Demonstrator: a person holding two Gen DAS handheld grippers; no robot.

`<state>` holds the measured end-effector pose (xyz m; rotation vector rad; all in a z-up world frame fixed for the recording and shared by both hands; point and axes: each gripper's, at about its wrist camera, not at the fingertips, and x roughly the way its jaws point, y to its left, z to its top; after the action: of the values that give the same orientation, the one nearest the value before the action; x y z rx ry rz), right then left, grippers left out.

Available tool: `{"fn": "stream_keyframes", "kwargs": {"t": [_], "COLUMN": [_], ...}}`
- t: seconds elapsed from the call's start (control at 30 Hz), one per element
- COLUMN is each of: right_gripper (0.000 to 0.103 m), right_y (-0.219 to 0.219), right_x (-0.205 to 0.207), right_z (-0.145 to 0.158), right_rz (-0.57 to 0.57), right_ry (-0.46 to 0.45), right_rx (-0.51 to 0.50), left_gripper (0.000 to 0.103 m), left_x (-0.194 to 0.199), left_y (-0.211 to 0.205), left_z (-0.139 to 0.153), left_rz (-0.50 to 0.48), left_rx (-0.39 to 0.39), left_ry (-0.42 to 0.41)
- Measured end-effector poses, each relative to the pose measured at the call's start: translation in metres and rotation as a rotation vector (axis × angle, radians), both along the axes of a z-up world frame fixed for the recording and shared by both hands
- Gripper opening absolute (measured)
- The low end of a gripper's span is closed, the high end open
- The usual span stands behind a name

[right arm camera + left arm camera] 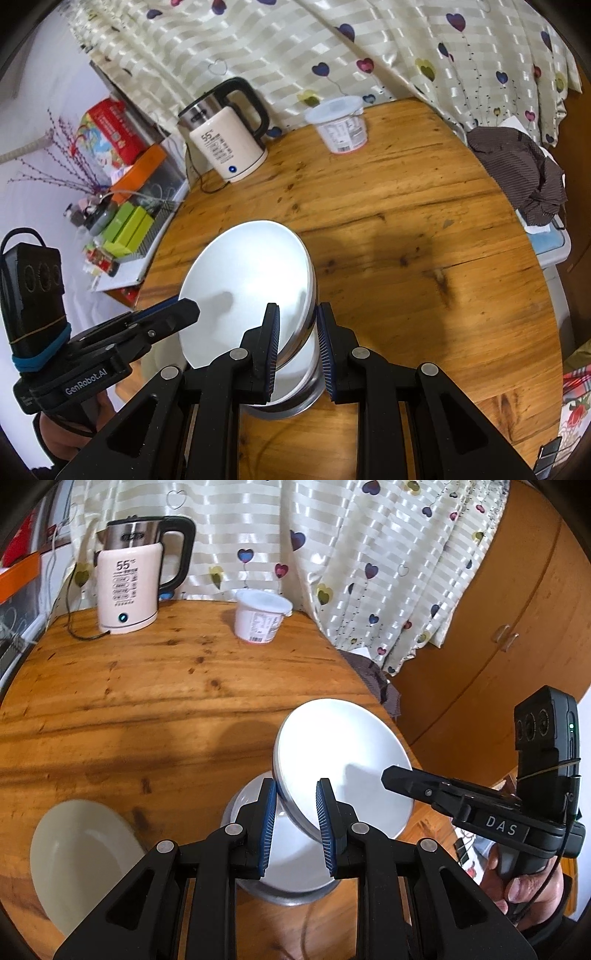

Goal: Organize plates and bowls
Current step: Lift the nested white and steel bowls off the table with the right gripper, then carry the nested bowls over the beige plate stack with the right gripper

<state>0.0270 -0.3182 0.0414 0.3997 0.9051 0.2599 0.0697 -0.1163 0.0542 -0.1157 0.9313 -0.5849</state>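
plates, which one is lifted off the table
The white plate clamped by both the left gripper and right gripper; the cream plate lies flat.

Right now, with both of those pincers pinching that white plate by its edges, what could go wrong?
The white plate is tilted and held only at its rim by the left gripper and right gripper; it could slip and drop. It hangs over a metal bowl, so a careless lowering might knock or chip it. The bowl sits near the table edge, where a hard bump might push it off.
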Motion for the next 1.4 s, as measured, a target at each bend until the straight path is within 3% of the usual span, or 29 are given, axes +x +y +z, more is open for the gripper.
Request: {"fn": "stream_keyframes", "kwargs": {"t": [0.6,1.4], "right_gripper": [0.02,0.022], "right_y": [0.017,0.028], "right_x": [0.002,0.007], "right_z": [-0.022,-0.038], "right_rz": [0.048,0.073], "right_ry": [0.06,0.074], "right_rx": [-0.026,-0.126], "left_gripper": [0.023,0.023], "left_x": [-0.011,-0.014], "left_y": [0.014,0.013], "left_z": [-0.022,-0.042], "left_rz": [0.048,0.056], "left_rx": [0.005,0.037], "left_ry": [0.048,0.087]}}
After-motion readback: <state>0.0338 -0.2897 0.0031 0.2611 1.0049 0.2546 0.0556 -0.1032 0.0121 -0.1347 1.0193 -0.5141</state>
